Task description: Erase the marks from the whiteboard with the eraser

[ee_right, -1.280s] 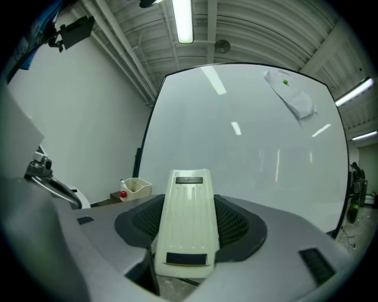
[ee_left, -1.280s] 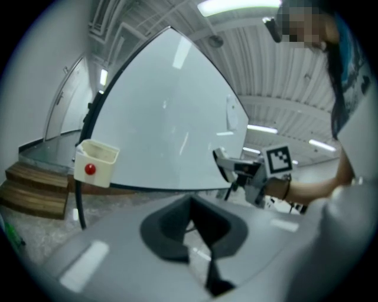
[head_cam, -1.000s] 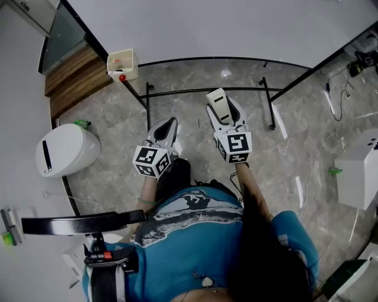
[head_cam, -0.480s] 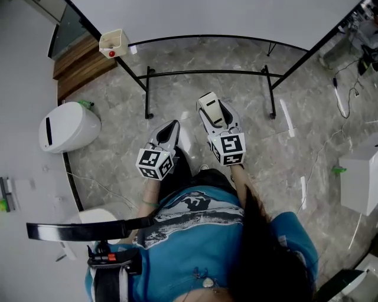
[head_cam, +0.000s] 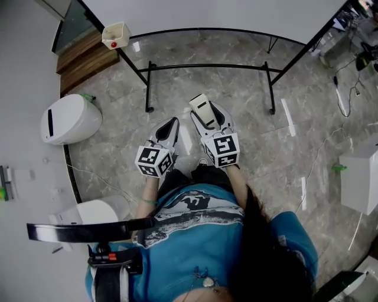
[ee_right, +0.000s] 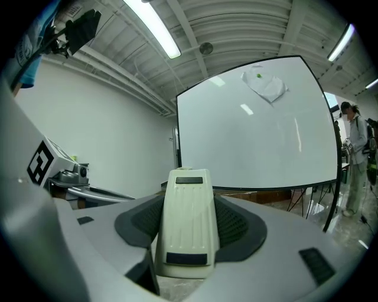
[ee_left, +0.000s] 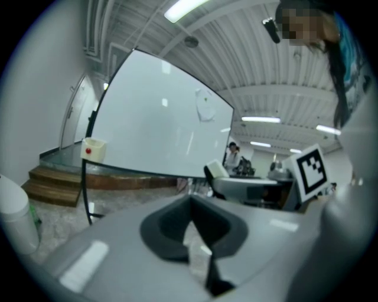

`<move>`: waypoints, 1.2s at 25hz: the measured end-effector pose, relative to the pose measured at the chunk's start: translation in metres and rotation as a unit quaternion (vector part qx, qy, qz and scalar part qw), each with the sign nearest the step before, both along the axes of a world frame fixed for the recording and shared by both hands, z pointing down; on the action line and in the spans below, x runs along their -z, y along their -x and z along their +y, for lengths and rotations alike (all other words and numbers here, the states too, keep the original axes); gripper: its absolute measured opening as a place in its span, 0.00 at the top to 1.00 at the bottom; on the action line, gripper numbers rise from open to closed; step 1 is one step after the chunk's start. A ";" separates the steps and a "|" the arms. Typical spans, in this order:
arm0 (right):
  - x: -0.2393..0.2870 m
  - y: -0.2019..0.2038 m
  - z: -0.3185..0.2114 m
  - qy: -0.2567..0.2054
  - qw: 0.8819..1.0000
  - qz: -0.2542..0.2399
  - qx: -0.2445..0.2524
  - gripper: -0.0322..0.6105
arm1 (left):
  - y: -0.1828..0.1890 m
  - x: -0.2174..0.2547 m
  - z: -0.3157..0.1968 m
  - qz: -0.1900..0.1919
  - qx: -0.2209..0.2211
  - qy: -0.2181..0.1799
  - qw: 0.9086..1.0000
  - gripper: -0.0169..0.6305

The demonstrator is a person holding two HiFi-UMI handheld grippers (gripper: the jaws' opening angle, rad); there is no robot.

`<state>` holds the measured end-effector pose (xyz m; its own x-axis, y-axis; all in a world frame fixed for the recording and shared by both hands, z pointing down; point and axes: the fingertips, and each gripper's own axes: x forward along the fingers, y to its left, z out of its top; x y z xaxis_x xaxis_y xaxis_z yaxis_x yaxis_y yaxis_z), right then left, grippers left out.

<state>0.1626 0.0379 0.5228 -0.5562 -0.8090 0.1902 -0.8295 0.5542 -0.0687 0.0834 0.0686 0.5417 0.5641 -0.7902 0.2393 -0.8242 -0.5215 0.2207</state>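
The whiteboard (head_cam: 224,12) stands on a black frame ahead of me, and its face (ee_right: 254,135) looks nearly blank. A faint pale patch with a tiny green dot (ee_right: 264,84) sits near the top. My right gripper (head_cam: 207,113) is shut on the cream eraser (head_cam: 202,110), which stands between the pads (ee_right: 186,227) and points toward the board from some distance. My left gripper (head_cam: 170,124) is held beside it at the left, shut on nothing (ee_left: 192,203). The board (ee_left: 159,124) also fills the left gripper view.
A small white tray with a red item (head_cam: 116,34) hangs at the board's left corner. Wooden steps (head_cam: 82,56) and a white bin (head_cam: 69,118) lie to the left. Cables and a white box (head_cam: 360,177) are at the right. A person (ee_right: 354,159) stands beyond the board's right edge.
The board's stand sits higher in the head view than a second ago. The right gripper with the eraser has drifted left, closer to the left gripper. Both stay shut.
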 end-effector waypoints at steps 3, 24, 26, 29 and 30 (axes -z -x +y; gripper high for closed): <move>0.002 0.012 0.013 0.005 1.000 -0.007 0.008 0.54 | 0.009 0.000 0.018 -0.001 0.004 0.002 1.000 0.97; 0.000 0.165 0.103 0.044 0.998 -0.017 0.041 0.54 | 0.157 0.009 0.097 0.027 0.036 -0.011 0.999 0.97; 0.000 0.171 0.104 0.046 0.998 -0.017 0.033 0.54 | 0.163 0.011 0.095 0.030 0.029 -0.014 0.999 0.97; 0.001 0.176 0.105 0.046 0.999 -0.016 0.023 0.54 | 0.167 0.014 0.092 0.034 0.016 -0.019 0.999 0.97; 0.001 0.176 0.105 0.046 0.999 -0.015 0.020 0.54 | 0.167 0.015 0.091 0.035 0.012 -0.020 0.999 0.97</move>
